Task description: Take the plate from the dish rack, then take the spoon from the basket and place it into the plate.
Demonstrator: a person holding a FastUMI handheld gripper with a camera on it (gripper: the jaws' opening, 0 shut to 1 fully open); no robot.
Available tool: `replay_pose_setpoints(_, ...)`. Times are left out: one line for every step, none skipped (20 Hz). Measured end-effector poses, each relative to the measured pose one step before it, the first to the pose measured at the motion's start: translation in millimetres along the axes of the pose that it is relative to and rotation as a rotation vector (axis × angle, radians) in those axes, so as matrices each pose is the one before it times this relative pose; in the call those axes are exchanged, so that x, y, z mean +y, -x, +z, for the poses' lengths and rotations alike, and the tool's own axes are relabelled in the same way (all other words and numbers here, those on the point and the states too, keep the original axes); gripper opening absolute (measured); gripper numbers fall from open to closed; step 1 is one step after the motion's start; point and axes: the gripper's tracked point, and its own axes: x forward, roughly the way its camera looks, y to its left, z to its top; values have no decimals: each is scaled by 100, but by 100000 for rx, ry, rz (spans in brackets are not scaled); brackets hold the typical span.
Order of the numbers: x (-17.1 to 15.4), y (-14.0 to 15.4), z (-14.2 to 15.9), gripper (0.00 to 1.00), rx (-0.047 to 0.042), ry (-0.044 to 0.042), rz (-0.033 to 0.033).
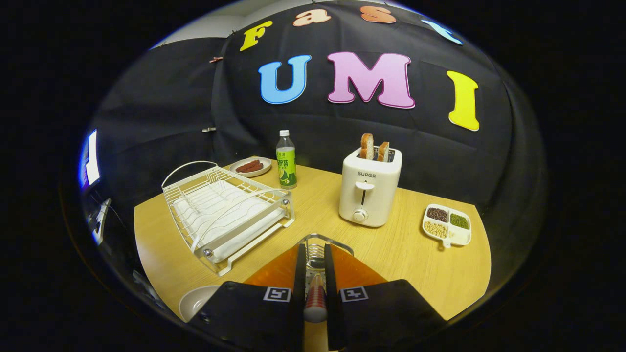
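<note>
Wire basket (323, 244) half hidden behind claw (315, 266), fingers clamped on spoon (315, 298); plate (195, 300) partly cut off.

The gripper's (315, 274) fingers are closed on a slim red-banded spoon handle (315, 298); its bowl is hidden. They cover most of the wire basket (323, 240). A pale round plate (195, 300) at the wooden table's (415, 259) near corner is half hidden.

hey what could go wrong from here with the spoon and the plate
The fingers pinch only the spoon handle, so it could swivel or slip out during the carry. The plate sits at the table edge beside the gripper; a hard drop might nudge it off. The dish rack is close, so a wide swing could clip it.
</note>
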Motion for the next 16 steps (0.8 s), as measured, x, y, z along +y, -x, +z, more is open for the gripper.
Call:
replay_pose_setpoints(201,732,709,22,-634,-234,1233)
replay_pose_setpoints(228,814,644,22,-716,-223,1054)
replay_pose_setpoints(330,826,680,22,-678,37,1449)
replay_pose_setpoints(352,833,784,22,-926,108,1395)
replay_pose_setpoints(470,664,739,22,-802,166,1787)
replay_pose_setpoints(633,734,720,22,-1039,314,2085)
replay_pose_setpoints(636,566,653,22,-643,-463,2103)
replay_pose_setpoints(1010,650,321,22,90,-1599,2738)
replay_pose_setpoints(942,478,-93,22,1115,-2330,2800)
replay_pose_setpoints(970,544,-385,22,1268,-1040,3072)
replay_pose_setpoints(575,286,-340,22,919,636,1880)
replay_pose_setpoints(489,191,-415,22,480,1689,2007)
replay_pose_setpoints(759,125,-739,22,1655,1128,2573)
replay_pose_setpoints(915,86,-1102,22,2434,-277,3020)
replay_pose_setpoints(737,-103,-851,22,1952,-1153,2820)
replay_pose_setpoints(803,-157,-719,22,1286,-989,2213)
